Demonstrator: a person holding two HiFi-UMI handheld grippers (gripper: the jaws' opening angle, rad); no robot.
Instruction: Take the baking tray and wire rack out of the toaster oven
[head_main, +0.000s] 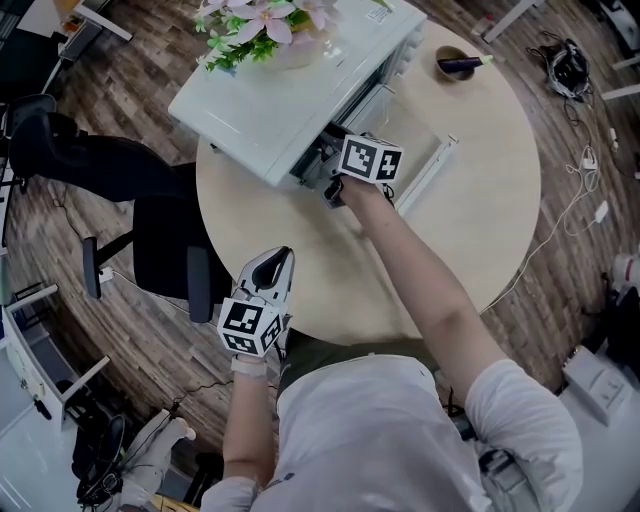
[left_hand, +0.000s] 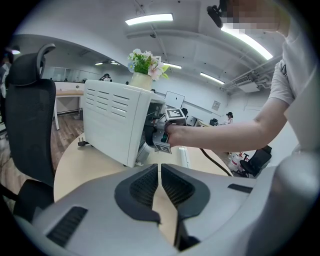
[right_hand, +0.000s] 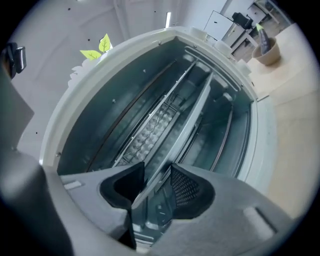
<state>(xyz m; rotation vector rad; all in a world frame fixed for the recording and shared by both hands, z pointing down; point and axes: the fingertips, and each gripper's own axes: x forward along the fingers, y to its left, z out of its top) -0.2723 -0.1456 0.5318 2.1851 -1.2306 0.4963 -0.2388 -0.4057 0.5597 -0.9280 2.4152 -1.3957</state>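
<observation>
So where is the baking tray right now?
In the right gripper view, the baking tray sits inside the toaster oven. Its front rim is between the right gripper's parted jaws, and the wire rack is just left of it.

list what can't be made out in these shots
tray and rack: head view, hidden under the oven top and the right gripper; left gripper view, behind the oven's side wall
what is in the bowl: too small in the head view and the right gripper view
tray's near end: right gripper view, covered by that gripper's own jaws
</observation>
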